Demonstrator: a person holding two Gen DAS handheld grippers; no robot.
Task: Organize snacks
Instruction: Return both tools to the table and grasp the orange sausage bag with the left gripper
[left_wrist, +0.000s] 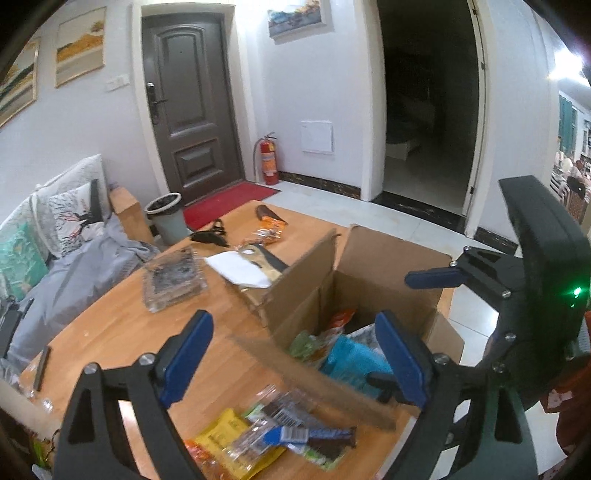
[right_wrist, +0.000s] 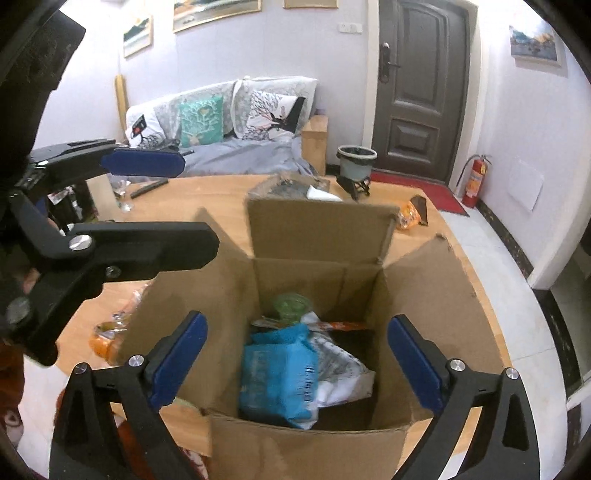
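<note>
At the far left of the pale wooden table (left_wrist: 122, 343), in the left wrist view, a clear glass dish with dark contents (left_wrist: 173, 282) sits well apart from the work. Nearer the camera, the left gripper (left_wrist: 295, 354) stands with its blue-padded jaws wide and nothing between them, above a loose heap of snack packets in yellow, clear and dark wrappers (left_wrist: 273, 439) lying on the table just beside the box's near flap. Right of that heap is the open brown cardboard box (right_wrist: 325, 243), its four flaps splayed outward; inside it lie a bright blue snack bag (right_wrist: 275, 373), a white-and-grey printed packet (right_wrist: 341, 363) against it, and a green-topped cup (right_wrist: 291, 304) further back. The right gripper (right_wrist: 293, 360) hangs over the box mouth, jaws spread wide and empty. The packing looks partly done, with the heap left outside. The likely trouble, as I judge it: the thin, slippery wrappers overlap, so a pinch could lift two and drop one; the near flap leans toward the heap and could be knocked or block the carry; and the two grippers are close enough to collide above the box.
</note>
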